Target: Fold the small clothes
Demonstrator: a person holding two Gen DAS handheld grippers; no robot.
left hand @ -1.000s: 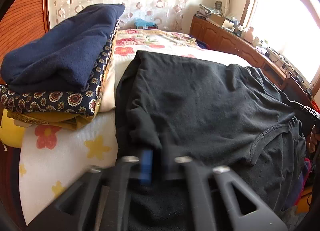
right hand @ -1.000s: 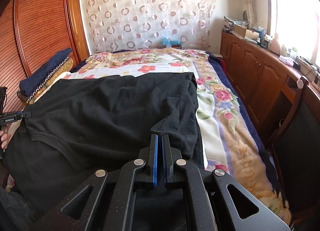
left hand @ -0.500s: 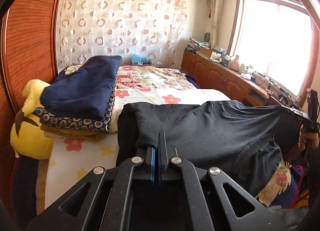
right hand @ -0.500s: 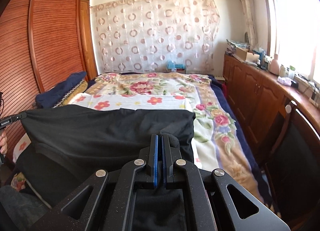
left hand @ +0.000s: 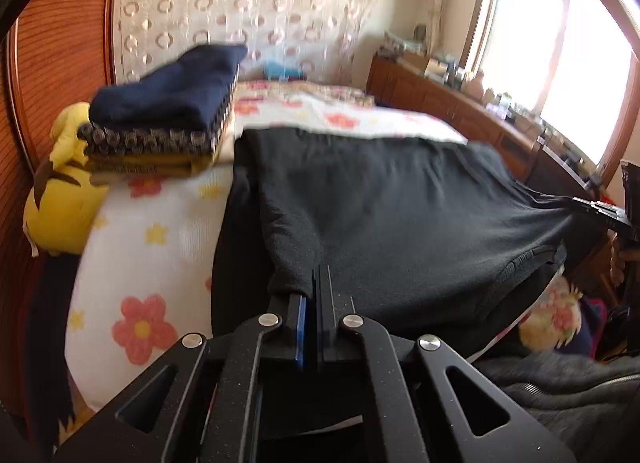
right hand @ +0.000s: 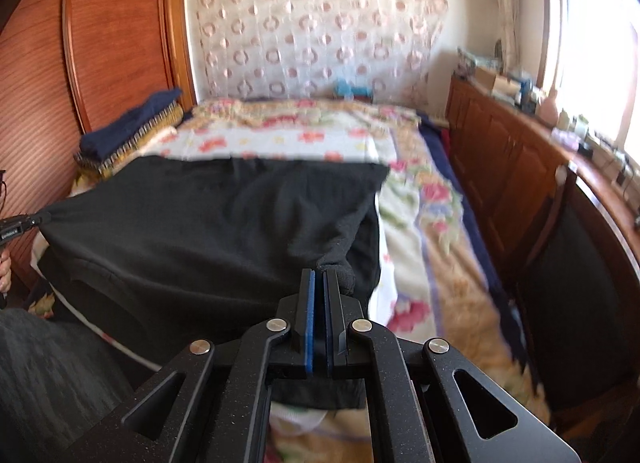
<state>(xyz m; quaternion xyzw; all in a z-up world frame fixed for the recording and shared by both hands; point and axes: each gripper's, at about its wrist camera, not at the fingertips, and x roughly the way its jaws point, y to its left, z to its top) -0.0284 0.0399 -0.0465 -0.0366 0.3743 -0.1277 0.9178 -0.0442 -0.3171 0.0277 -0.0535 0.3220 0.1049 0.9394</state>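
A black garment point(left hand: 392, 199) is stretched over the near end of a flowered bed point(left hand: 160, 239). My left gripper point(left hand: 314, 287) is shut on the garment's near left corner. My right gripper point(right hand: 319, 283) is shut on the near right corner of the garment point(right hand: 208, 223). The cloth is held taut between the two grippers, its near edge lifted off the bed and its far edge lying on the bedspread. The right gripper shows at the right edge of the left wrist view point(left hand: 604, 215), and the left gripper at the left edge of the right wrist view point(right hand: 20, 223).
A stack of folded clothes point(left hand: 168, 111) with a navy piece on top sits at the bed's far left, by a yellow plush toy point(left hand: 60, 199). A wooden wardrobe point(right hand: 100, 43) stands left of the bed. A wooden cabinet point(right hand: 520, 151) and a chair point(right hand: 580, 255) stand on the right.
Both grippers lifted the garment's near edge off the bed and pulled it taut, then lowered slightly toward the bed. Both stay shut on the corners.
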